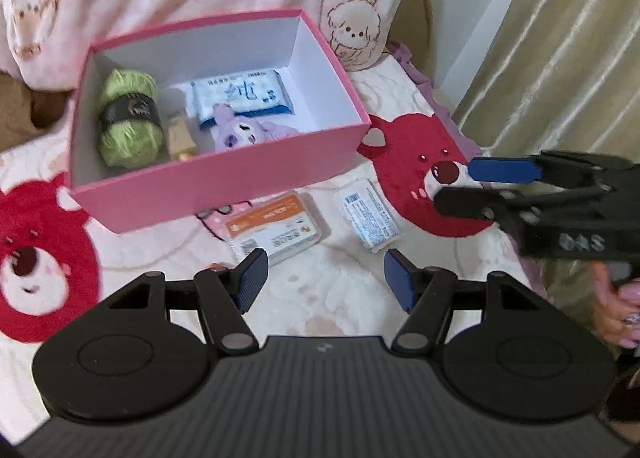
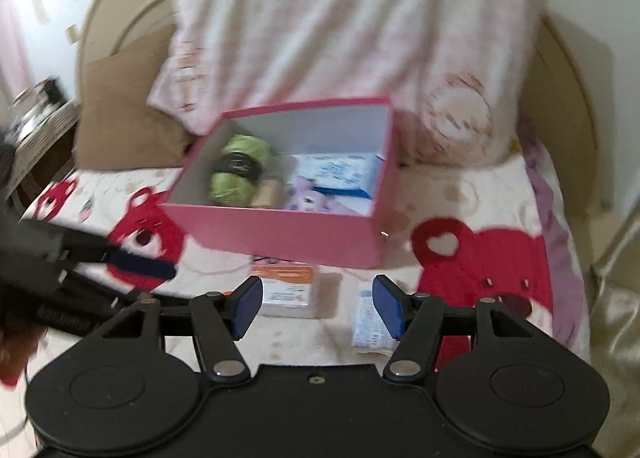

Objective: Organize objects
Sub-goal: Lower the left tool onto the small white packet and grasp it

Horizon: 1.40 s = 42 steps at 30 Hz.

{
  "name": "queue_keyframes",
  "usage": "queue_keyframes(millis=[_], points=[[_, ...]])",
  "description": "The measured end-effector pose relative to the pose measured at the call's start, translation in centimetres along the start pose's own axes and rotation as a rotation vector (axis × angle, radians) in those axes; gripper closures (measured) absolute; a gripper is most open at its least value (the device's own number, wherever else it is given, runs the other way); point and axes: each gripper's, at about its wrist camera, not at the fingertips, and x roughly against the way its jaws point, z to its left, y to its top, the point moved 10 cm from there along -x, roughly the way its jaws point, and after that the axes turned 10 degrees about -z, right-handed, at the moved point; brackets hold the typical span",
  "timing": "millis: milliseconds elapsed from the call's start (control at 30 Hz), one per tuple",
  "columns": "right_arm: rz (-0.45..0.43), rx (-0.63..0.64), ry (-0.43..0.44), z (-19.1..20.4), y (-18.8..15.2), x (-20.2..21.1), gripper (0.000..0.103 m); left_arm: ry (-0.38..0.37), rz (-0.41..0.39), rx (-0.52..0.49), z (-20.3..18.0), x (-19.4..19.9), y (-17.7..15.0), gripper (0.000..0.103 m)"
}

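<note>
Pink cardboard box (image 1: 224, 182) on bed, already holding yarn, wipes, plush. Orange-labelled packet (image 1: 276, 228) and white-blue packet (image 1: 370, 214) lie just before it. Left claw (image 1: 322, 282), right claw (image 2: 318, 306) both half-wide, empty. Pick-up step: next, lower over packets, close.

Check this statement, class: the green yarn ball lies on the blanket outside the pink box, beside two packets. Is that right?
Not quite. The green yarn ball lies inside the pink box, as the left wrist view shows. The two packets do lie on the blanket outside it.
</note>
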Motion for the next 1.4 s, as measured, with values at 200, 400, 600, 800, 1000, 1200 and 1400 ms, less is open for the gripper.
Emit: queue_keyframes(millis=[200,400,600,800,1000,1200,1400], points=[[0.0,-0.197,-0.006,-3.8,-3.3,-3.5,0.037,-0.005,-0.065,0.003,-0.4,-3.1,-1.1,0.04],[0.02,-0.282,-0.037,-6.9,-6.2,-5.4,0.039,-0.001,-0.087,-0.018,-1.5,-6.5,-2.5,0.041],[0.048,-0.374,0.008,-7.6,-7.4,-6.3,0.05,-0.043,-0.066,0.019,-2.8,-9.8,-4.0,0.042],[0.041,-0.376,0.02,-7.7,-7.5,-8.5,0.072,-0.034,-0.104,0.018,-3.4,-12.5,-4.8,0.048],[0.074,-0.369,-0.002,-8.0,-8.6,-10.2,0.078,-0.029,-0.114,0.052,-3.4,-14.1,-5.9,0.061],[0.126,-0.449,0.023,-7.9,-9.5,-9.3,0.08,-0.095,-0.108,0.101,-3.8,-13.4,-6.1,0.068],[0.173,-0.585,0.103,-7.0,-10.9,-7.4,0.08,-0.116,-0.058,0.147,-3.3,-11.3,-7.5,0.067]])
